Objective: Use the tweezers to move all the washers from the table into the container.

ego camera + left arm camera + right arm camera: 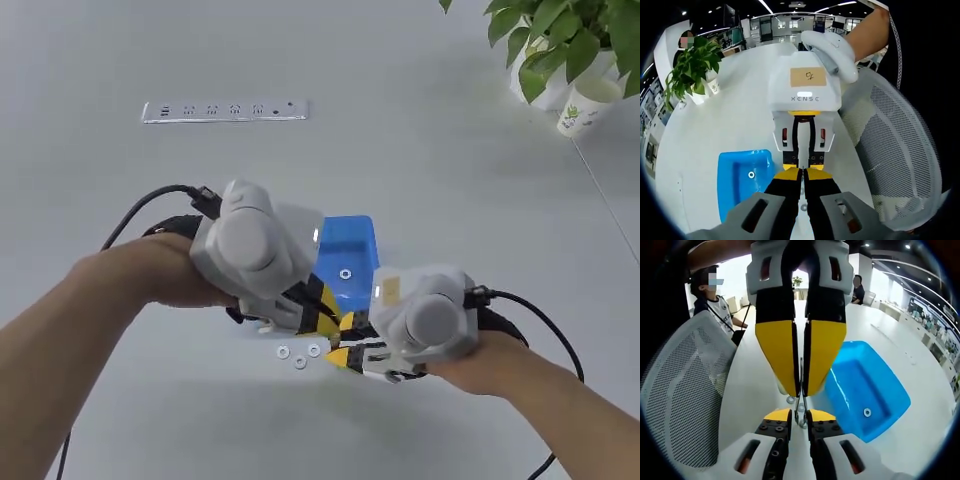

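Observation:
My left gripper (pixel 338 324) and right gripper (pixel 346 357) meet tip to tip over the white table. In the right gripper view the thin metal tweezers (pixel 800 402) run between the left gripper's big yellow jaws and down into the right gripper (pixel 799 416); both look shut on them. Just beyond the tips stands the blue container (pixel 352 240) with one washer (pixel 345 273) inside; it also lies to the lower left (pixel 735 185) of my left gripper (pixel 802 174) and to the right (pixel 875 390) in the right gripper view. Three washers (pixel 300 356) lie on the table just left of the tips.
A white power strip (pixel 225 110) lies at the far side of the table. A potted plant (pixel 560 40) and a paper cup (pixel 580 105) stand at the far right. A mesh chair (pixel 900 150) sits beside the table, and a person (pixel 715 305) stands behind it.

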`<action>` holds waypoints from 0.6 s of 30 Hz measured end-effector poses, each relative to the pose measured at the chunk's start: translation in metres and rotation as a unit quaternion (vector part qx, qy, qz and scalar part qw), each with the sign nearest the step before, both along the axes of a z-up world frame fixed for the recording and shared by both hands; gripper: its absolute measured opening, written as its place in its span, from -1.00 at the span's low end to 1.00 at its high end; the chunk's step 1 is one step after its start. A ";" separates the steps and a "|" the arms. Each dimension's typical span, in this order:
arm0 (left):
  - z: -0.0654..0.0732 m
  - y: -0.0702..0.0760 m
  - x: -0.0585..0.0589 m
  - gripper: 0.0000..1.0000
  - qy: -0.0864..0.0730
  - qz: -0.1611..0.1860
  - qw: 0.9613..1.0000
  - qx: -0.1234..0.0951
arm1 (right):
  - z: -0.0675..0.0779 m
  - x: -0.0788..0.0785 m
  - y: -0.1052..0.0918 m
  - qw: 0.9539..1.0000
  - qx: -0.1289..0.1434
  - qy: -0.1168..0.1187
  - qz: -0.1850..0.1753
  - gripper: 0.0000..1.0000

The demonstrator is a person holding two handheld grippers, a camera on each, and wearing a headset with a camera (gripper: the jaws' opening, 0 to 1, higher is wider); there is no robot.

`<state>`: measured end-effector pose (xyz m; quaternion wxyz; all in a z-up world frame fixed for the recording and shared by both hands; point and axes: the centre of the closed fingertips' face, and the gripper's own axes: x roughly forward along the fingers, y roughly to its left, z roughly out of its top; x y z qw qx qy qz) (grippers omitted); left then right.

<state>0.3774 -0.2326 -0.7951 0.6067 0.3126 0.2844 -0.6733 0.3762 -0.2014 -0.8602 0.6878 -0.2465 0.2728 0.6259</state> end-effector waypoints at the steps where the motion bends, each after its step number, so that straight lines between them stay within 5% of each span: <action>1: 0.000 0.000 0.000 -0.88 0.000 0.000 1.000 0.000 | 0.000 0.000 0.000 1.000 -0.001 0.000 0.000 -0.71; 18: 0.000 -0.001 0.002 -0.88 -0.003 -0.004 1.000 0.003 | 0.002 0.003 -0.002 1.000 0.004 -0.003 -0.006 -0.76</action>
